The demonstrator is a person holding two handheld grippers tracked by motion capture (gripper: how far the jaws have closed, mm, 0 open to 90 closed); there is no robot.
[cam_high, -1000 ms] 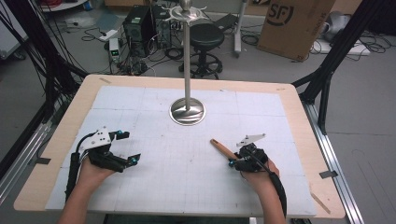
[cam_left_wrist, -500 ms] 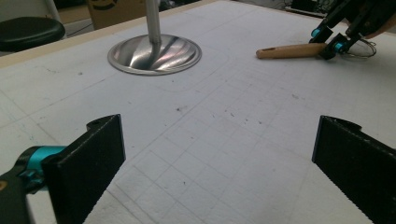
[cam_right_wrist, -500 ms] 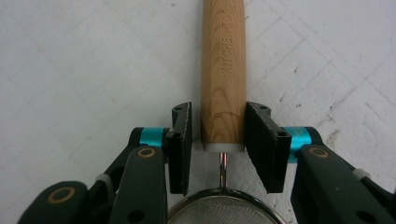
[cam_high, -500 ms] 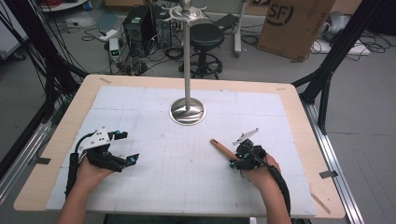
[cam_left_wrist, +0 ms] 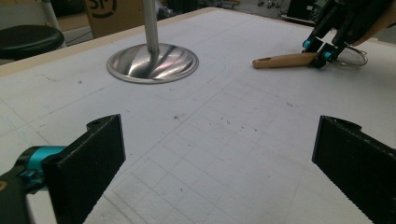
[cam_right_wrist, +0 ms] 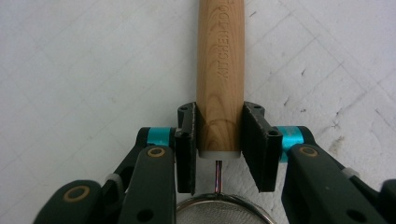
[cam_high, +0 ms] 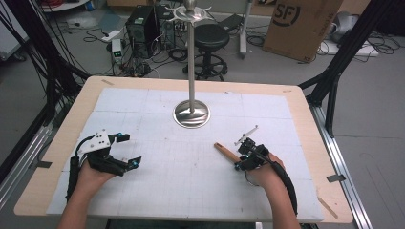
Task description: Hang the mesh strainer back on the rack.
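1. Right hand-held gripper (cam_right_wrist: 218, 140): jaws clamped on either side of the wooden handle (cam_right_wrist: 220, 70) of a small strainer, near the handle's end where the wire joins the mesh ring (cam_right_wrist: 224, 210).
2. Strainer handle (cam_high: 225, 152): lying on the white mat (cam_high: 191, 186) of the bench (cam_high: 62, 138), right of centre, pointing toward the metal stand (cam_high: 191, 113).
3. Left hand-held gripper (cam_left_wrist: 219, 158): jaws wide apart, holding nothing, low over the mat at the left side.
4. Stand base (cam_left_wrist: 152, 63): round, polished, well apart from both grippers.
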